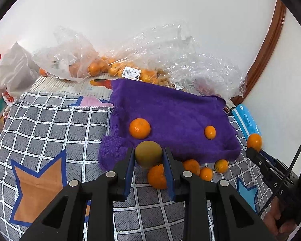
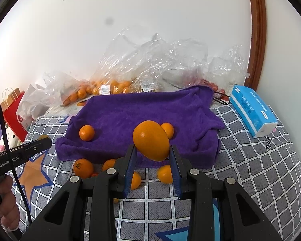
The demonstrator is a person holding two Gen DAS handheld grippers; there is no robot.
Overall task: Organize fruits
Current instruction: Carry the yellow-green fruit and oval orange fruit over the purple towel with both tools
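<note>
My left gripper (image 1: 148, 155) is shut on a round greenish-brown fruit (image 1: 148, 153), held just above the near edge of a purple towel (image 1: 170, 110). In the right wrist view, my right gripper (image 2: 152, 151) is shut on a large oval orange (image 2: 151, 139) over the same towel (image 2: 146, 108). Two mandarins lie on the towel, a bigger one (image 1: 139, 128) on the left and a smaller one (image 1: 210, 132) on the right. Several loose mandarins (image 1: 191, 165) lie on the checked cloth (image 1: 50, 124) in front of the towel, partly hidden behind the fingers.
Crumpled clear plastic bags (image 1: 102, 64) with more mandarins sit along the wall behind the towel. A blue tissue pack (image 2: 252, 112) lies to the right and a red paper bag (image 2: 14, 110) stands to the left. A hand (image 2: 6, 210) holds the left gripper's handle.
</note>
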